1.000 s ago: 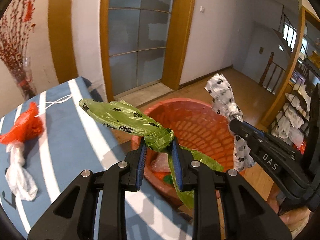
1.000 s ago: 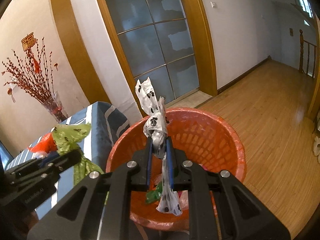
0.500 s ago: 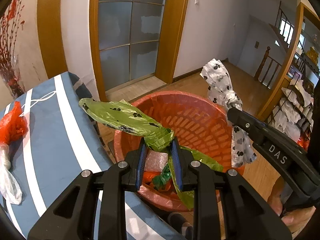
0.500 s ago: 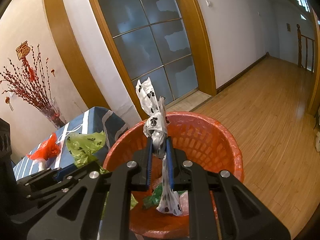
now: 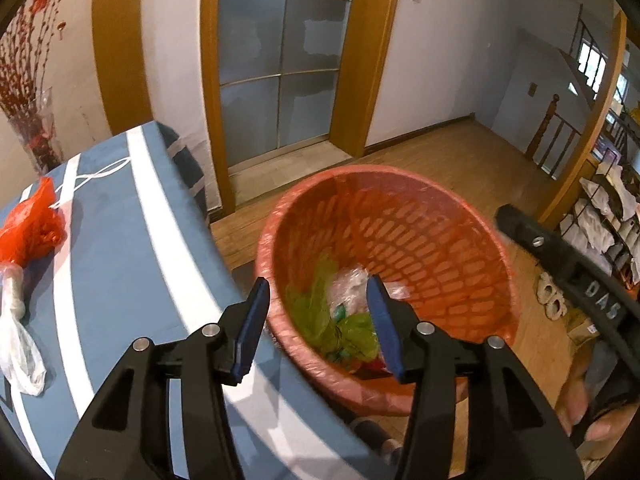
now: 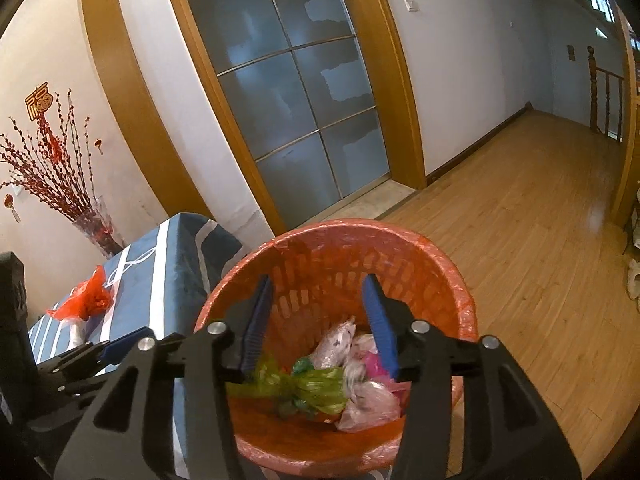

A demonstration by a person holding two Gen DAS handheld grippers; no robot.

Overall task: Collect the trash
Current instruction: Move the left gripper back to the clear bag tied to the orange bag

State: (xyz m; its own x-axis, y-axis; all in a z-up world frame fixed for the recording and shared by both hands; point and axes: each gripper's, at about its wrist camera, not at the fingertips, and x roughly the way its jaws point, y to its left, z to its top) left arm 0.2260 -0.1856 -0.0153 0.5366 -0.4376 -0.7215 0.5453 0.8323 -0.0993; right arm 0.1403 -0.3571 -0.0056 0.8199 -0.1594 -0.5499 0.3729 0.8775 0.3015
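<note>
L gripper (image 5: 316, 316) & R gripper (image 6: 316, 320): jaws opening, nothing btwn pads, both over orange basket (image 6: 460, 280). Green bag (image 6: 320, 392) + white spotted bag (image 6: 340, 340) lie inside basket w/ other trash. Red bag (image 5: 28, 228) & clear bag (image 5: 16, 344) on striped table (image 5: 112, 264), left of basket.

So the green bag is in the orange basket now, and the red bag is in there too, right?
Not quite. The green bag is in the orange basket, but the red bag lies on the blue striped table, beside a white bag. The left wrist view shows it.
</note>
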